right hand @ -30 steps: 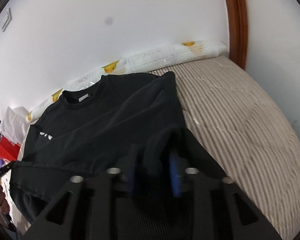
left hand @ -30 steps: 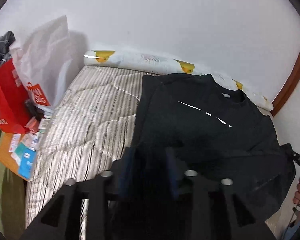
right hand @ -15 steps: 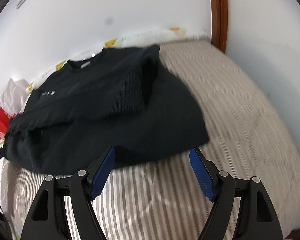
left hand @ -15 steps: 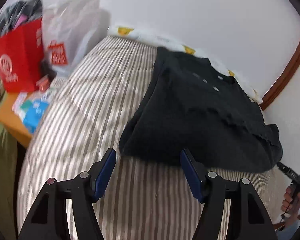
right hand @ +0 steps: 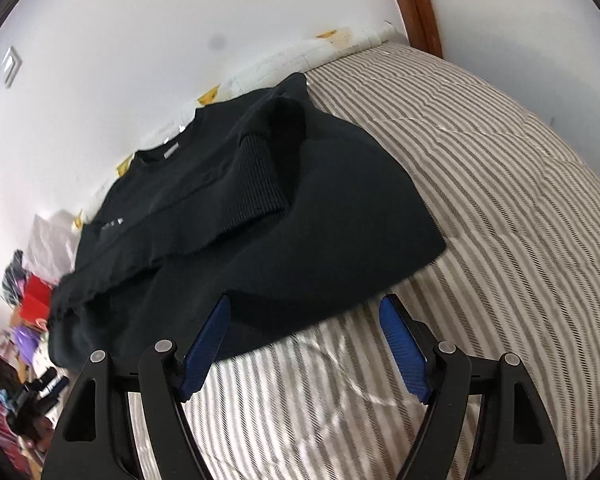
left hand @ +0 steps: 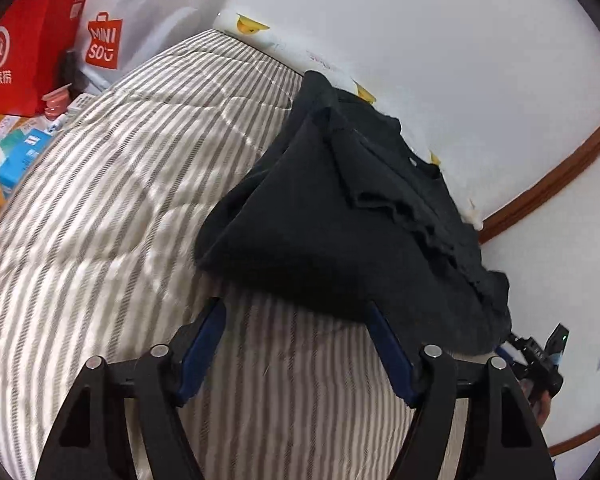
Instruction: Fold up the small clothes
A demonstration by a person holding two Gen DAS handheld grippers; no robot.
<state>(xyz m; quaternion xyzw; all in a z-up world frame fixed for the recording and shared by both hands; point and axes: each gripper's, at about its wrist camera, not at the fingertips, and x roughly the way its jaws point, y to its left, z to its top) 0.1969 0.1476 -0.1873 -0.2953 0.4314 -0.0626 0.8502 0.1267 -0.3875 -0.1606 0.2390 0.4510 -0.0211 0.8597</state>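
Striped quilted bed (left hand: pixel 112 184) fills both views, set against a white wall. Black sweatshirt (right hand: pixel 260 216) lies on it near the wall, lower half doubled up over the chest, a ribbed cuff (right hand: pixel 260 184) resting on top.

Left wrist view only: red paper bag (left hand: pixel 24 48) and white Miniso bag (left hand: pixel 112 36) at the bed's far corner, small boxes (left hand: pixel 20 152) on an orange surface beside them, and at the frame's right edge the right gripper (left hand: pixel 540 354) in the person's hand (left hand: pixel 542 404).

Right wrist view only: neck label (right hand: pixel 171 151), faint white print (right hand: pixel 112 225) on the chest, wall switch (right hand: pixel 11 66), brown wooden frame (right hand: pixel 416 4) at the bed's corner, clutter on the floor at far left.

Left gripper (left hand: pixel 296 312): blue pads (left hand: pixel 204 344) spread wide over bare quilt just short of the folded edge, nothing between them. Its jaws have just been opening. Right gripper (right hand: pixel 304 308) likewise: jaws apart and recently opened, left pad's tip at the cloth's edge, not pinching it.

A second ago both grippers were buried in black fabric, hem lifted; now the fabric lies released and flat, and both grippers sit back from it.
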